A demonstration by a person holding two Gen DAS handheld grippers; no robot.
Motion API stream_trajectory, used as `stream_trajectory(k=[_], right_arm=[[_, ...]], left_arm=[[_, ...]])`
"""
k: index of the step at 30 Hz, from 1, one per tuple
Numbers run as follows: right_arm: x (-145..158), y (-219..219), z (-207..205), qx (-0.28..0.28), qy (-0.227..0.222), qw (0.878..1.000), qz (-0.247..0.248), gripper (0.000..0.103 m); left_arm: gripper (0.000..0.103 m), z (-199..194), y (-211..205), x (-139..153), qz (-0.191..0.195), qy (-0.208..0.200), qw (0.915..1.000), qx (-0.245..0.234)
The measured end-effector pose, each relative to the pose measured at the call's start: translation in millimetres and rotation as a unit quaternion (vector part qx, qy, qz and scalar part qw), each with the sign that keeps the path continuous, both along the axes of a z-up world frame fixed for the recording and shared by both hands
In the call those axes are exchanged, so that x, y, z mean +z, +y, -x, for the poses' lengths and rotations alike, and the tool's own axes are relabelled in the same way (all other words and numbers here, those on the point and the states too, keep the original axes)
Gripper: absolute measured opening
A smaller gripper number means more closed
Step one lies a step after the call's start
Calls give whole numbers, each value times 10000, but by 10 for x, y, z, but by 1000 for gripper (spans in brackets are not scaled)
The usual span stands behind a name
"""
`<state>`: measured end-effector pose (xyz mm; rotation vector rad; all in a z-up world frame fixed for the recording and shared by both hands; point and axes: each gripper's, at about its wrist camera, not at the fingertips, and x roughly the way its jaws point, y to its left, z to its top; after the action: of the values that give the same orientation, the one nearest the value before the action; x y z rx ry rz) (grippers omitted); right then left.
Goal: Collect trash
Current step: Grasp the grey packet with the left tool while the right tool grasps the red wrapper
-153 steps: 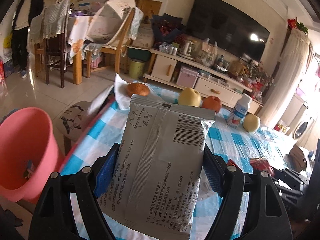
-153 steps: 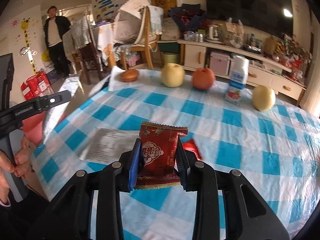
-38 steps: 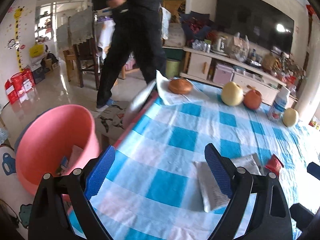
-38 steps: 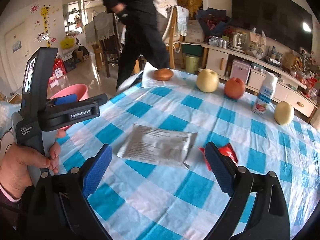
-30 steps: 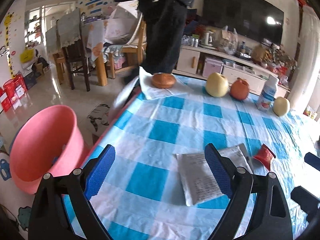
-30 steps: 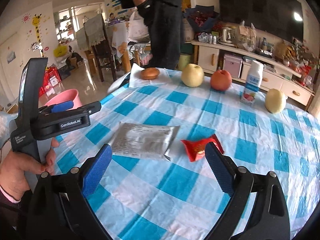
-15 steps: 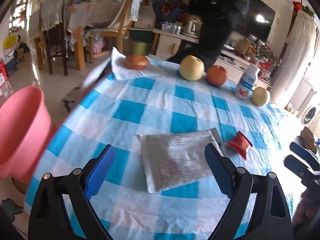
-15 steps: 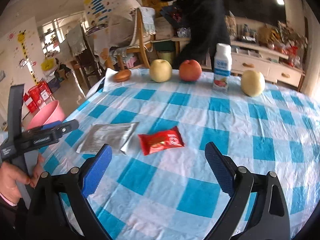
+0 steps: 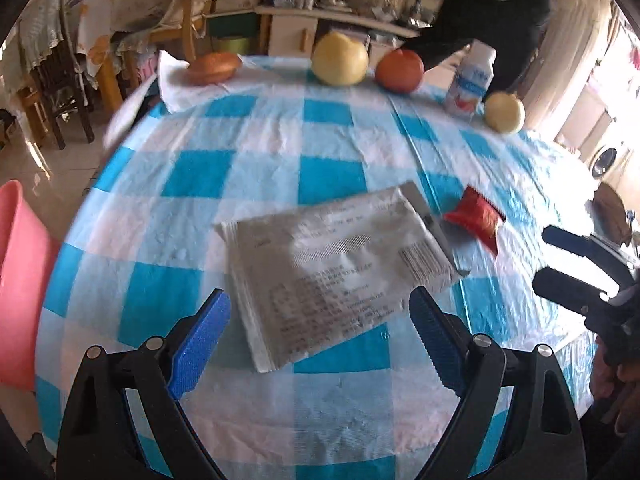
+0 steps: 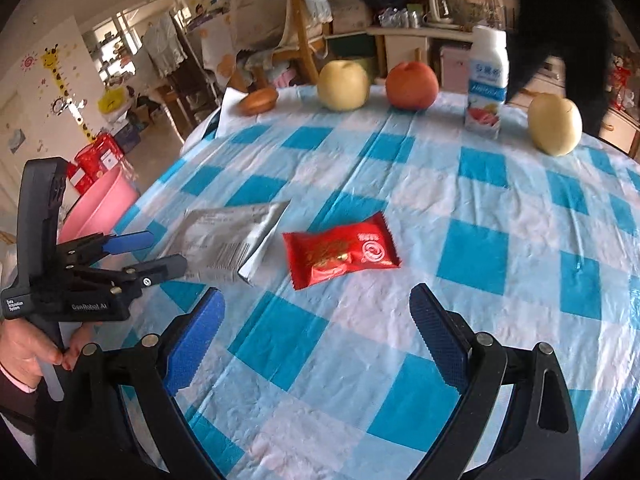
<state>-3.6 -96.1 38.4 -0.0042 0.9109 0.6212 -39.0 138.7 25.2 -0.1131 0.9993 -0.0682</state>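
Both grippers hang wide open and empty: the left gripper [image 9: 316, 336] lined up on the flat silver foil wrapper [image 9: 332, 268], the right gripper [image 10: 316, 332] facing the red snack packet [image 10: 340, 250] at its 12 o'clock, pink plastic bucket [image 9: 16, 280] waiting at 9 o'clock

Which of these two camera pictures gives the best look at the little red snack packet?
The right wrist view: the red packet lies whole and sharp near the picture's middle. The left wrist view shows it only small, off to the right.
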Motion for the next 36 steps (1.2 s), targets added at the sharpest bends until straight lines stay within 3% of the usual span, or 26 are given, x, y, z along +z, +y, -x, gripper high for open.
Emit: stream_trajectory(k=[5,9,13,16,20,25,29,33,36], right_arm=[[-120,16,-148,-155,-32,9996,241,93],[-183,-33,-265,-315,-163,9979,550,93],[-226,-162,-415,-607,-243,9946,808,93],[-205,-283,-498,-757,-238,9943,709,93],[-164,-267,-547,-482,-269,9973,489,93],[-198,-64,-598,35,-290,9979,571,93],[-236,40,-656,350,-293,9972,596,93],[-285,107,-725,543,-269,9962,629,78],[-311,135,-757,625,-294,9956,632,78]], left_arm=[[90,-50,-214,-73,58,94,9992,-377],[90,-59,-373,-75,369,57,9966,-739],[90,-70,-553,-25,823,61,9873,-1354],[90,-73,-539,74,685,-168,9880,-1374],[90,-134,-391,142,417,-381,9937,-973],[90,-229,-430,109,-363,-391,9925,-1103],[90,-390,-437,52,-380,-300,9900,-1326],[90,-516,-437,-52,-343,-123,9897,-1386],[90,-589,-436,-89,-380,-129,9896,-1380]])
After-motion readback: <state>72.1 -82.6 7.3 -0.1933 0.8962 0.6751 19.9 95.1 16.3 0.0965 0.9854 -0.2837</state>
